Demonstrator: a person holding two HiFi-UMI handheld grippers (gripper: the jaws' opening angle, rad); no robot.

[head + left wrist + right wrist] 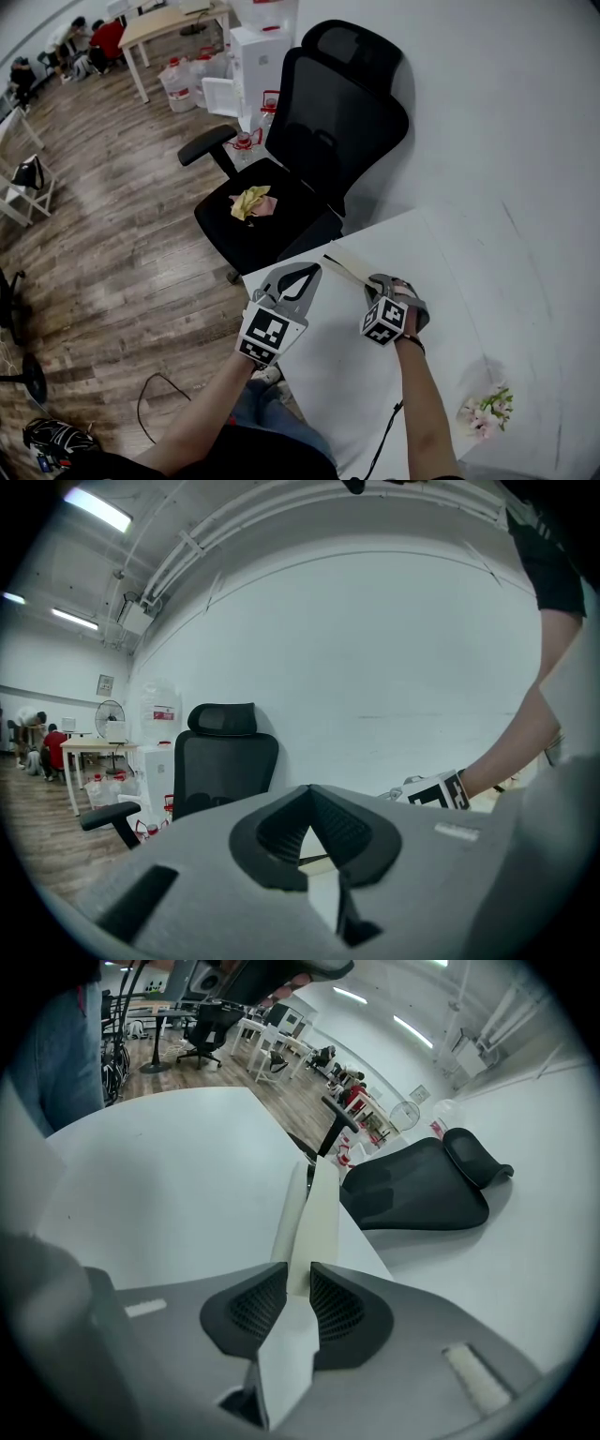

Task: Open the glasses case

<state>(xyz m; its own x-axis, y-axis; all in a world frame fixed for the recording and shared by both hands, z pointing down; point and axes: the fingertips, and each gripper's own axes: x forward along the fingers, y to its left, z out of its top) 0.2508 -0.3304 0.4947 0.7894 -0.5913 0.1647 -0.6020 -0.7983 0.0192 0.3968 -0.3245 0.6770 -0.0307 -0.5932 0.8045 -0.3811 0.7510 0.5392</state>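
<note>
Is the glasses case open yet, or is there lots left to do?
Not open yet. Done: the right gripper has its jaws closed on the near end of the cream glasses case, which lies on the white table. In hand: that grip, while the left gripper hangs nearby, jaws together and empty. Left: the case looks flat and shut, so the opening itself is not yet done.
</note>
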